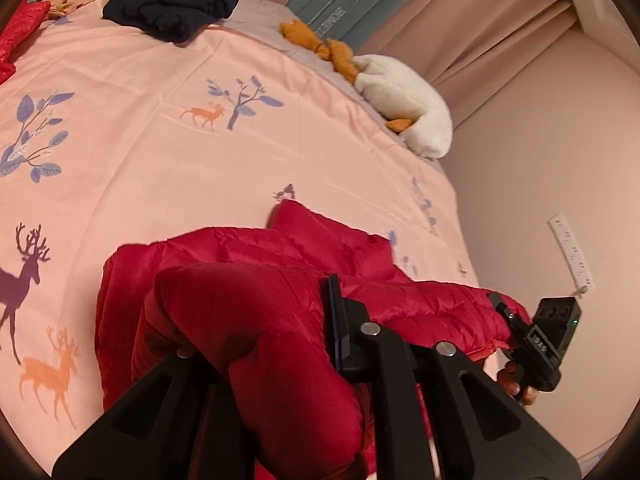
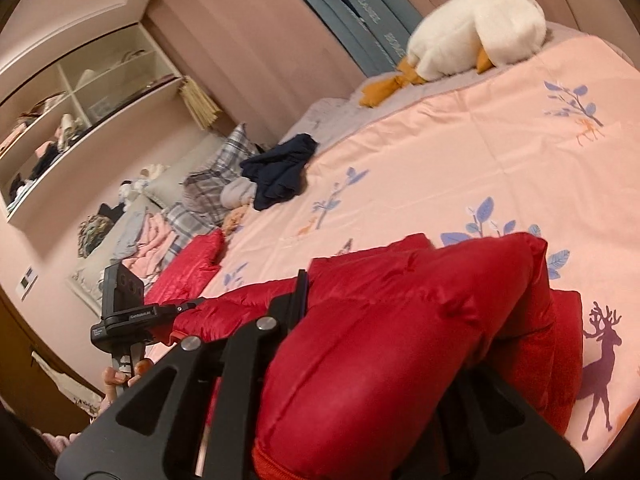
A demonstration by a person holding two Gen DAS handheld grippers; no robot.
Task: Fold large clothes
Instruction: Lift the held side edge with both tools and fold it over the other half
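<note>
A red puffer jacket (image 1: 256, 264) lies bunched at the near edge of the pink deer-print bedspread (image 1: 168, 148). My left gripper (image 1: 260, 308) is shut on a thick fold of it; the padding bulges over and hides the left finger. In the right wrist view the same jacket (image 2: 400, 304) swells between the fingers of my right gripper (image 2: 384, 328), which is shut on it, with the right finger hidden. Each view shows the other gripper pinching the jacket's edge: the right gripper (image 1: 500, 304), and the left gripper (image 2: 192, 304).
A navy garment (image 2: 280, 176) lies crumpled far up the bedspread (image 2: 460, 152). A white plush goose (image 2: 472, 32) rests by the headboard. Another red quilted piece (image 2: 188, 268) and plaid pillows (image 2: 216, 184) lie at the bed's far side. A wall shelf (image 2: 80, 120) hangs beyond.
</note>
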